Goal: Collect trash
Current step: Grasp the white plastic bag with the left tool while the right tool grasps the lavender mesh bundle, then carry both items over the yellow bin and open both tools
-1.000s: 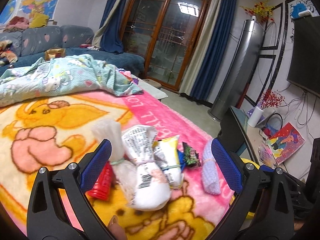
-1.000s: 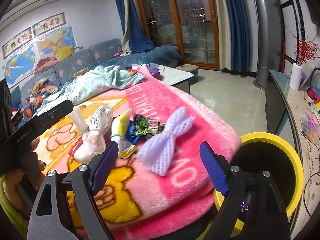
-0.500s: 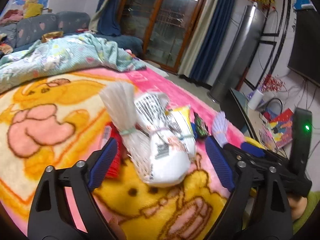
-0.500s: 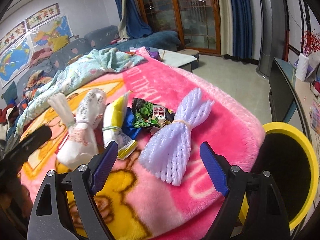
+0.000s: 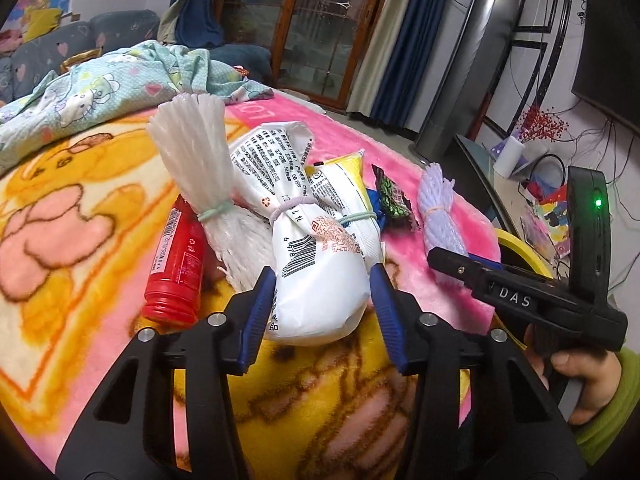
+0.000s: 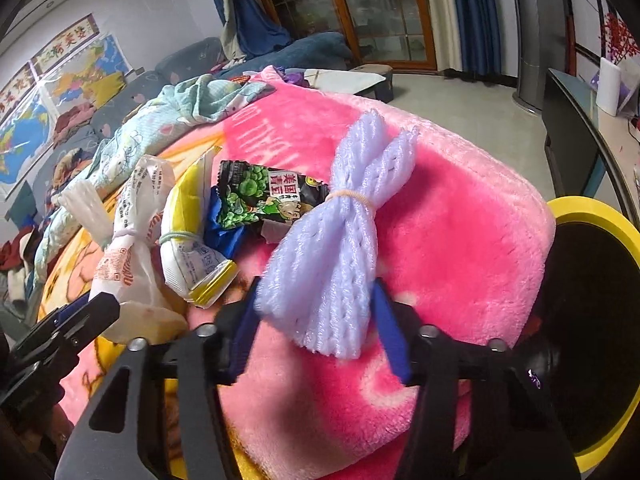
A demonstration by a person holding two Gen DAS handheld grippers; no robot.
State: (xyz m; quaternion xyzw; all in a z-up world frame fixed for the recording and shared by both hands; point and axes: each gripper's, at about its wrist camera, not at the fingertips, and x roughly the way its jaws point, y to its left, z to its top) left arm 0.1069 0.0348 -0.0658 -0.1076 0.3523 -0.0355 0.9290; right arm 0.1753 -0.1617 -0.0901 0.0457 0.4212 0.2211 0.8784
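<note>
Both my grippers closing on trash on the pink blanket

My left gripper (image 5: pixel 322 312) has just been closing around the white tied bag (image 5: pixel 316 276) — its pads press the bag's sides; the red bottle (image 5: pixel 176 264) lies just left. My right gripper (image 6: pixel 316 330) has been closing too, clamping the lilac foam net (image 6: pixel 340 248); the yellow bin (image 6: pixel 592 216) stands right.

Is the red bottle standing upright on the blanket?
No, the red bottle lies on its side on the blanket, cap end towards the camera, beside the tied white bags.
</note>
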